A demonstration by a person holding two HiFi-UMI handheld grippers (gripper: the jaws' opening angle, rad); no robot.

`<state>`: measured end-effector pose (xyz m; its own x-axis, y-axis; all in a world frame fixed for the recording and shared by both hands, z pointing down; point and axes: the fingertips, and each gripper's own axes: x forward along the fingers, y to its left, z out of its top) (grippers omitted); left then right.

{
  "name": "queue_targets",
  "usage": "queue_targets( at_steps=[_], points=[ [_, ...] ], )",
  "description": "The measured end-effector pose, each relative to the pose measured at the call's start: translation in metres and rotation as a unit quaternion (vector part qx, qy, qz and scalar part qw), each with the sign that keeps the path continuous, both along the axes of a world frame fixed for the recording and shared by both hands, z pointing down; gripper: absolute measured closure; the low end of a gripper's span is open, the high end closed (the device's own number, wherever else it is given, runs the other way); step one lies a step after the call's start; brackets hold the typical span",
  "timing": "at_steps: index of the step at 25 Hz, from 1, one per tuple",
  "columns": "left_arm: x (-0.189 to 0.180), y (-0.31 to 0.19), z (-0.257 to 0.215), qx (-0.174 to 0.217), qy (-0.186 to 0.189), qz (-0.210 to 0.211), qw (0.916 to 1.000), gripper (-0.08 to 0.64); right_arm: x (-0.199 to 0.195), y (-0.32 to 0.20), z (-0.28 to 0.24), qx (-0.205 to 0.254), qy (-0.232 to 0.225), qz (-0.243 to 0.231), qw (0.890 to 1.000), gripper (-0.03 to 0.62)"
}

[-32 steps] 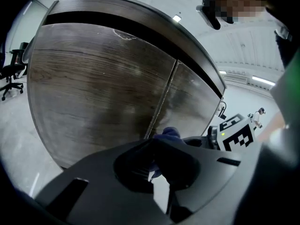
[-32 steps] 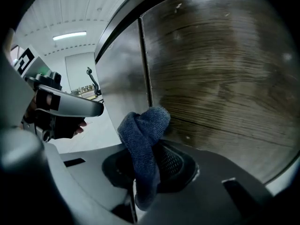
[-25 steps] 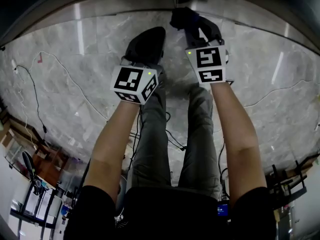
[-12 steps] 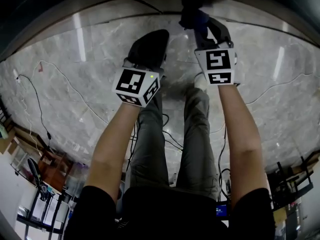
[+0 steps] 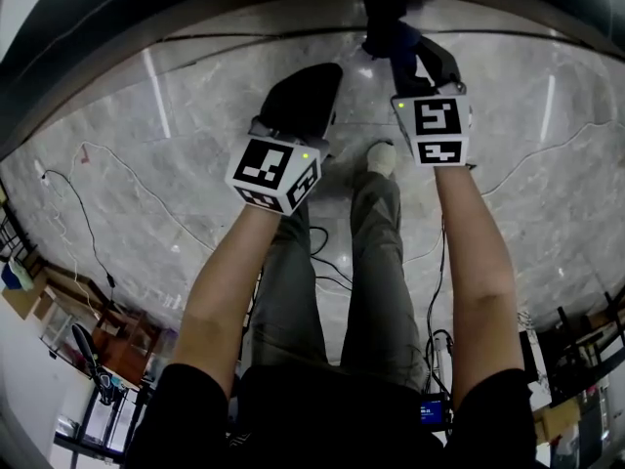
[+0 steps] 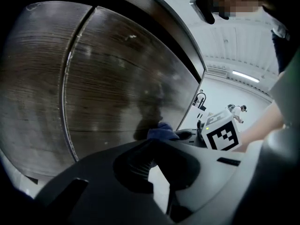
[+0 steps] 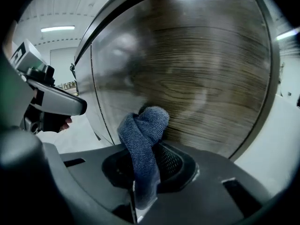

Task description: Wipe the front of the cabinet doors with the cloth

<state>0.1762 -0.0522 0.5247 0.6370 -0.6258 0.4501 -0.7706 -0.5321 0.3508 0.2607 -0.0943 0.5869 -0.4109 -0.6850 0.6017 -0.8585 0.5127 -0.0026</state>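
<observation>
My right gripper [image 7: 140, 179] has its jaws clamped on the blue cloth [image 7: 143, 132], whose wad touches the dark cabinet door [image 7: 201, 74] — I should press flat and overlap strokes. My left gripper [image 6: 158, 172] has its jaws closed and empty.

Dim, bowed wide-angle pictures, blackened at the corners.
Soft glare is spread over the cabinet door [image 7: 201, 78] ahead of the right tongs [image 7: 137, 191].
</observation>
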Motion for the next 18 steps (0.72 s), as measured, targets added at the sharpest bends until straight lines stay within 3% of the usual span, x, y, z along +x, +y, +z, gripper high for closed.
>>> queue_targets(
  at_steps=[12, 18],
  points=[
    [0.068, -0.009, -0.008, 0.002, 0.008, 0.028, 0.9996, 0.551, 0.098, -0.005, 0.005, -0.010, 0.019, 0.059, 0.998, 0.522],
    [0.081, -0.005, -0.009, -0.004, 0.006, 0.036, 0.9993, 0.551, 0.127, 0.003, 0.005, -0.017, 0.012, 0.100, 0.995, 0.522]
  ],
)
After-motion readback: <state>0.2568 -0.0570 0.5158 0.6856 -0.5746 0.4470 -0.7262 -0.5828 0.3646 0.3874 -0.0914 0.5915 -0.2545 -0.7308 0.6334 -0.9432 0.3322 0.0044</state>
